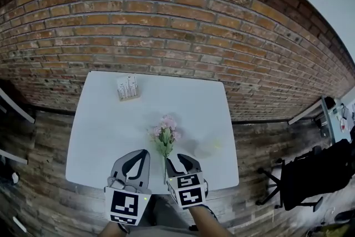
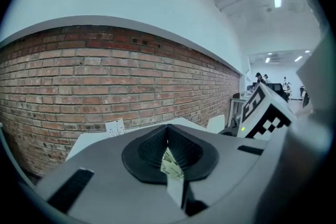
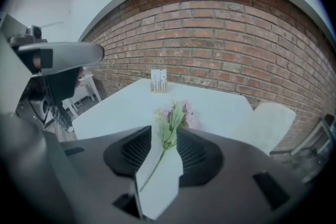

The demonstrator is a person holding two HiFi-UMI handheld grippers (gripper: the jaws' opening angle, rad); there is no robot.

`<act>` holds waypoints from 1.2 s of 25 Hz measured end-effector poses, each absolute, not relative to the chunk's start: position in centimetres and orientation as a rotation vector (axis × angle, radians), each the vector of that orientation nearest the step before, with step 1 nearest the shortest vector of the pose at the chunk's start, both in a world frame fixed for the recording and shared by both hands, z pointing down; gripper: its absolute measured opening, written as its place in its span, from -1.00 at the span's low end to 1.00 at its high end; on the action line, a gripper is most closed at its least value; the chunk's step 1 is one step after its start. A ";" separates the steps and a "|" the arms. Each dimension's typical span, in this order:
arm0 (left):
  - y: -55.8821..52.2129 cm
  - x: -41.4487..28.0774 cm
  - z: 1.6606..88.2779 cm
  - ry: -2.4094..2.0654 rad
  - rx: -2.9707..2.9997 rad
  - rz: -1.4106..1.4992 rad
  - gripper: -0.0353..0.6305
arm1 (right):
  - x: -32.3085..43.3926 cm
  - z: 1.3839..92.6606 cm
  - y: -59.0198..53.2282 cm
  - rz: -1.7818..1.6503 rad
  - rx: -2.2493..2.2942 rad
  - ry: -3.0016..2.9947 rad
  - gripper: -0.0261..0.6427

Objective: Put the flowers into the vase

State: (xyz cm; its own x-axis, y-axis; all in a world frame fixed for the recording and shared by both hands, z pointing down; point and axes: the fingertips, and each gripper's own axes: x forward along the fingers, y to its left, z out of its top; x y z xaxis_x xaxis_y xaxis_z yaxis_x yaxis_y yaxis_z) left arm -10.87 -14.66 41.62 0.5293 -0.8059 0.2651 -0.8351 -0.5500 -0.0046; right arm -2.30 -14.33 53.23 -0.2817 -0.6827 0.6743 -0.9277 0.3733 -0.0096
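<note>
A small bunch of pink flowers (image 1: pixel 165 133) with green leaves lies on the white table (image 1: pixel 100 136), its thin stem running toward me. In the right gripper view the flowers (image 3: pixel 176 113) and stem lie between the wide-apart jaws of my right gripper (image 3: pixel 164 131), and the pads do not press on them. My right gripper (image 1: pixel 180 159) is at the table's near edge. Just left of it, my left gripper (image 1: pixel 145 152) has its tips together (image 2: pixel 168 131); pale leafy bits show in the gap behind them. A pale white shape, perhaps the vase (image 3: pixel 269 120), stands to the right (image 1: pixel 209 147).
A small card holder (image 1: pixel 128 87) stands at the table's far side, near the brick wall (image 1: pixel 177 25). A black office chair (image 1: pixel 310 175) is on the floor to the right. White furniture shows at the left edge (image 1: pixel 14 105).
</note>
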 end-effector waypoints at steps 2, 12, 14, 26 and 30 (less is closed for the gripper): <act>-14.9 -10.6 41.9 -1.421 2.634 0.364 -0.87 | -2.2 54.5 -14.8 0.572 1.363 -2.031 -0.50; -16.0 -11.1 43.4 -1.417 2.583 0.396 -0.87 | -3.1 59.5 -16.5 0.706 1.286 -1.938 -0.45; -16.3 -11.2 43.5 -1.412 2.575 0.397 -0.87 | -3.0 60.2 -16.6 0.733 1.282 -1.915 -0.45; -17.8 -10.7 44.8 -1.384 2.565 0.437 -0.87 | -3.0 62.2 -18.4 0.773 1.259 -1.854 -0.45; -18.2 -10.6 45.2 -1.373 2.555 0.443 -0.87 | -3.1 63.2 -18.8 0.788 1.236 -1.816 -0.44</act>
State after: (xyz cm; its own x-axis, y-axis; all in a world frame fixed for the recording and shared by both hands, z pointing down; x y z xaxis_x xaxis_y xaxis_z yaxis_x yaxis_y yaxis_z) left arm -10.56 -18.16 45.21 0.5216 -0.7751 0.3566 -0.8374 -0.5452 0.0397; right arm -3.08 -18.76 63.22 -0.2172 -0.4529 0.8647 -0.9408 0.3331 -0.0619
